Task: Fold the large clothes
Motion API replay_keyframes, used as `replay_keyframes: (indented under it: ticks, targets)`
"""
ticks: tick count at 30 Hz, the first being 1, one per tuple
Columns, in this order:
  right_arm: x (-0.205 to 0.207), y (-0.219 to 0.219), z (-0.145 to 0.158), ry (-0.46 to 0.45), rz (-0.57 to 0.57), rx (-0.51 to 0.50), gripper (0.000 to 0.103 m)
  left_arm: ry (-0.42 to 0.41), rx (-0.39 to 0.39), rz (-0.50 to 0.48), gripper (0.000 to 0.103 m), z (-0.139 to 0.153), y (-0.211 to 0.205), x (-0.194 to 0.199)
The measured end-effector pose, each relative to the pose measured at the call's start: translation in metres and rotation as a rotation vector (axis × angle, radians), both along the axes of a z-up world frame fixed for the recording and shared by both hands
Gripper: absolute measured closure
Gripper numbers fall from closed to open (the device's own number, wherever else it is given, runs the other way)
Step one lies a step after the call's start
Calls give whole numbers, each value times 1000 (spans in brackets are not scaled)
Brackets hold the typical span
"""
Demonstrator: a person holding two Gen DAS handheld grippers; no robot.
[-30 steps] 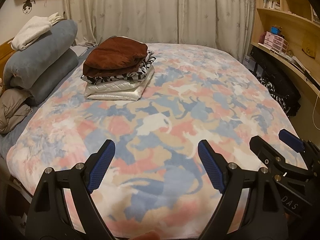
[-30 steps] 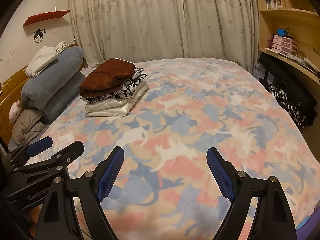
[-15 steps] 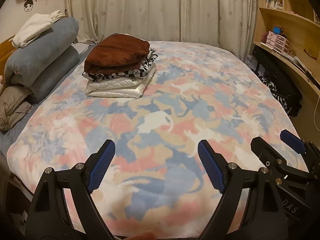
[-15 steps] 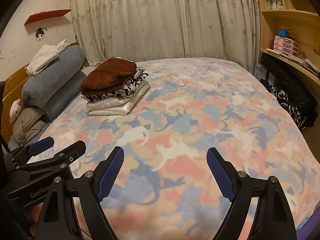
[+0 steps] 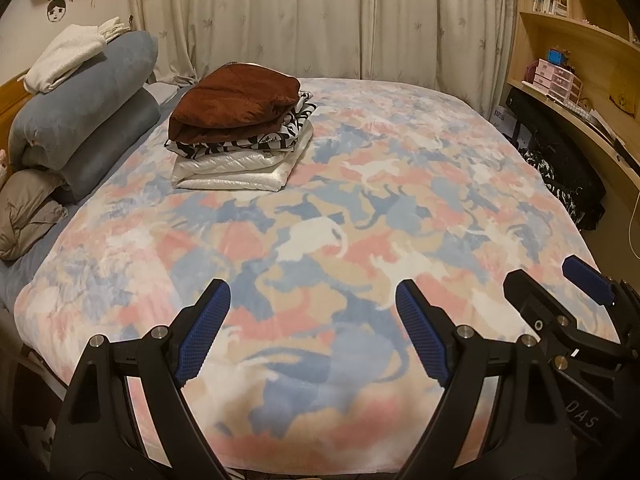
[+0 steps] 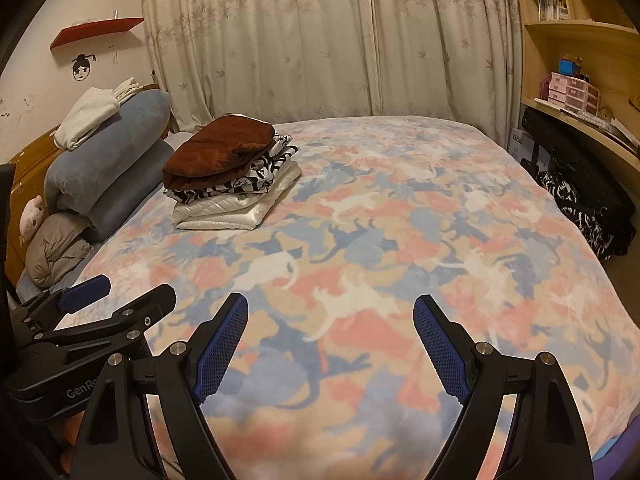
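- Both sets of tongs wide apart and empty: left gripper and right gripper hovering side by side over the near edge of the cat-print blanket.
- Folded clothes stacked far left by the pillows: brown garment on top, zebra-print piece under it, white quilted piece at the bottom.
- No unfolded garment visible on the bed (probably between items).
- Best to fetch the next piece and spread it flat mid-blanket, clear of the stack.
- Pinch matching corners before lifting.

L claw & R claw both open, side by side
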State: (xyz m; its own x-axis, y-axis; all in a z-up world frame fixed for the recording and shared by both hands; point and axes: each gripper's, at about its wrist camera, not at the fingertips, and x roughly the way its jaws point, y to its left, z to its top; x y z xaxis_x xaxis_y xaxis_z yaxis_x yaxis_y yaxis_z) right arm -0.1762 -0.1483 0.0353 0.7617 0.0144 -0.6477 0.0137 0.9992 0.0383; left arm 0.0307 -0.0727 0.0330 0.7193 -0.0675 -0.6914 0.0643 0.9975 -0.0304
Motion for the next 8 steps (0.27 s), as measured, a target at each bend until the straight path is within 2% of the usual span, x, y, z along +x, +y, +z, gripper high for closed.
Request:
replay_keyframes:
  ticks: [8]
  targets:
    - [1,4,-2,2,2,1,17,12,-1,2,20,-7,4,-1]
